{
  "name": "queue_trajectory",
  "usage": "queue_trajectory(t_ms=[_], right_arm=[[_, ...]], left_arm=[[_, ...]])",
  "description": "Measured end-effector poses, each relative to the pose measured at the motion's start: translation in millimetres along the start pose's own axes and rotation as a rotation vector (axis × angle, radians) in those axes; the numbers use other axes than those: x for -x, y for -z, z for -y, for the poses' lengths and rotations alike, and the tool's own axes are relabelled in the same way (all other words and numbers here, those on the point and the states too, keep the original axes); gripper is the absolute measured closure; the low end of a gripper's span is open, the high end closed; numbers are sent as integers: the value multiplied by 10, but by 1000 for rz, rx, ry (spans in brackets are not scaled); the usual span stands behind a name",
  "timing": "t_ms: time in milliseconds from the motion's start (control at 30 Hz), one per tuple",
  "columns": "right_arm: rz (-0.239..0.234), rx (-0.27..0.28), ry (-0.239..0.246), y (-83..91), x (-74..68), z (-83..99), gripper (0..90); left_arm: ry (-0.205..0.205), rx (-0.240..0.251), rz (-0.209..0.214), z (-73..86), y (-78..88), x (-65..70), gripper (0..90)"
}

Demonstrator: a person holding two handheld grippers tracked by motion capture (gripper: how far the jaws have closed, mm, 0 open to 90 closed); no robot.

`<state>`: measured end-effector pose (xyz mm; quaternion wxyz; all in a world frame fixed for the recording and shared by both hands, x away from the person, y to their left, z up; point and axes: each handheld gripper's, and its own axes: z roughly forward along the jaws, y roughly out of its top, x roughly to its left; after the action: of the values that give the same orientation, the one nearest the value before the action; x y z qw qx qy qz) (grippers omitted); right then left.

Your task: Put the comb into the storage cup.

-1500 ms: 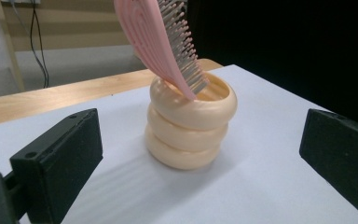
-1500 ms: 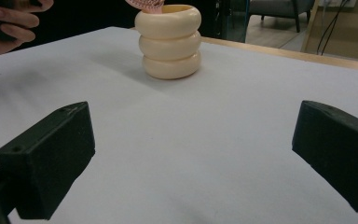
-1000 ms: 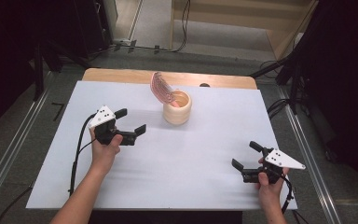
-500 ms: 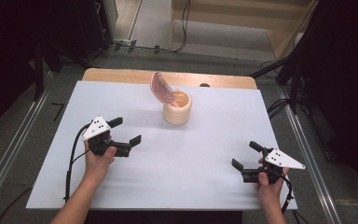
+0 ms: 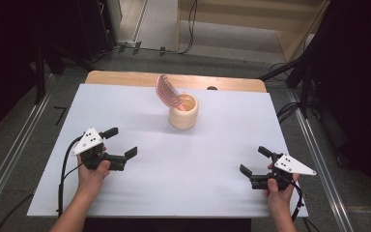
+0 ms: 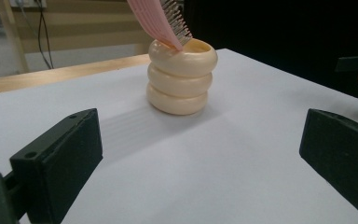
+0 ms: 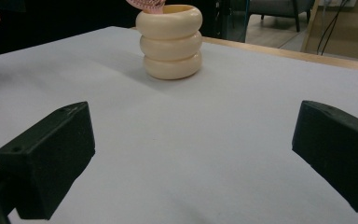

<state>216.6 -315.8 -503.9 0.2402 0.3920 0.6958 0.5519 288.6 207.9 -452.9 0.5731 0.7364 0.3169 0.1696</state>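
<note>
A cream holder made of three stacked rings stands upright on the white table, toward the back middle. A pink comb leans out of its mouth to the left. In the left gripper view the cream holder stands ahead with the pink comb rising from it. The right gripper view has the cream holder farther off. My left gripper is open and empty at the front left, well short of the holder. At the front right, my right gripper is open with nothing between its jaws.
A wooden strip runs along the table's far edge. Metal rails flank the table on both sides. Cables lie on the floor at the right. The white surface between both grippers and the holder is bare.
My left gripper has drawn back toward the front left of the table, away from the holder. The right gripper has stayed in place.
</note>
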Motion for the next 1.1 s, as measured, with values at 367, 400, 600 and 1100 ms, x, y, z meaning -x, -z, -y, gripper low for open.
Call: queue_trajectory(t_ms=[367, 400, 600, 1100], right_arm=[[2, 1, -1, -3, -6, -4, 0], [1, -1, -1, 0, -7, -5, 0], [6, 0, -2, 8, -3, -4, 0], [8, 1, -6, 19, -7, -6, 0]], left_arm=[[-5, 3, -23, 84, 170, -19, 0], [-3, 6, -26, 97, 178, -17, 0], [-1, 2, -35, 149, 239, -37, 0], [4, 2, -57, 293, 448, -74, 0]])
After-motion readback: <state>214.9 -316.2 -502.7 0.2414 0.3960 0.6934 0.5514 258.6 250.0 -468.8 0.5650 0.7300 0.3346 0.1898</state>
